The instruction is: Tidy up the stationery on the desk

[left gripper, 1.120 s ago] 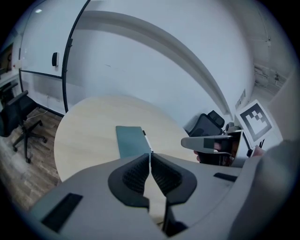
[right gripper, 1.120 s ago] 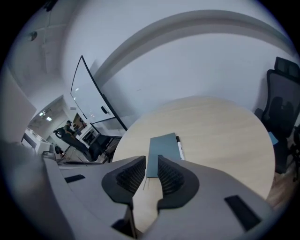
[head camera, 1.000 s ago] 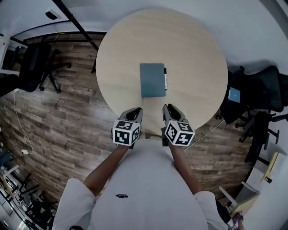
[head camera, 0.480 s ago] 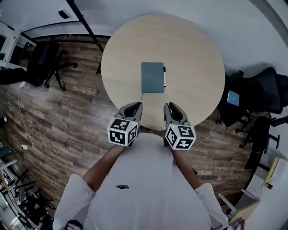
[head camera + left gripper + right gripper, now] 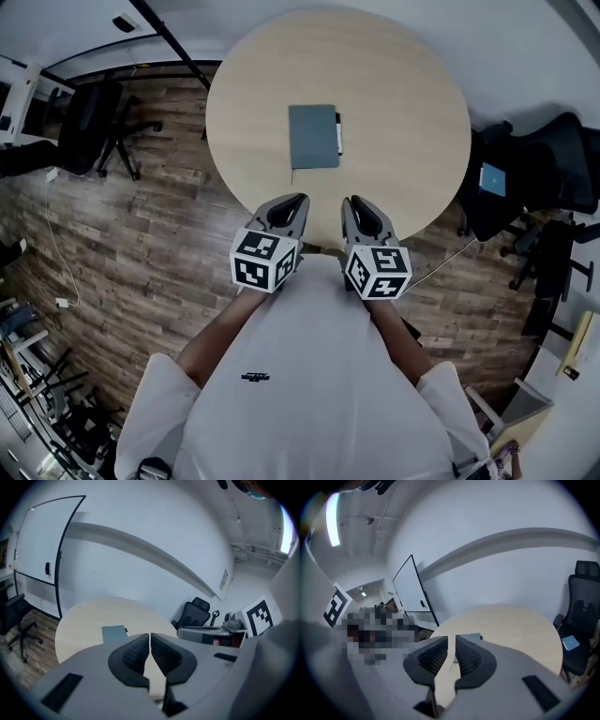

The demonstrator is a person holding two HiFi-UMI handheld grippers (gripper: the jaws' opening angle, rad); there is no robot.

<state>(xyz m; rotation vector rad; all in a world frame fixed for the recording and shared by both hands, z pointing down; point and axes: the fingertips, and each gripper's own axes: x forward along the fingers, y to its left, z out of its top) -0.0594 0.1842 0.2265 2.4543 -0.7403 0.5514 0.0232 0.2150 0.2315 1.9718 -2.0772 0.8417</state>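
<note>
Left hand-held gripper point(image 5: 150, 636) first: its ribbed pads are pressed together at the tips, with nothing between them. The right hand-held gripper point(image 5: 451, 641) is all but together too, with just a thin slit between its pads and nothing in that slit. The two ride side by side, near each other but not touching. They sit close in front of the person's white shirt point(image 5: 309, 375), with their tips over the near rim of the table point(image 5: 403, 112).

Out ahead of them on that round, pale-wood table is the task's thing, a grey-blue notebook point(image 5: 313, 137). It lies flat and closed around the middle of the top, well apart from both sets of tips. A black pen point(image 5: 338, 133) lies along its right edge, just beside the cover; whether the two touch is too fine to tell. The rest of the tabletop shows only bare wood.

Wider now: there is wood-plank floor point(image 5: 141, 244) under the table. A black office chair point(image 5: 89, 122) stands off to the left, and another dark office chair point(image 5: 539, 173) is close by the table's right side. Past the table's far side, a whiteboard point(image 5: 37, 550) stands in a black frame against the pale wall.
</note>
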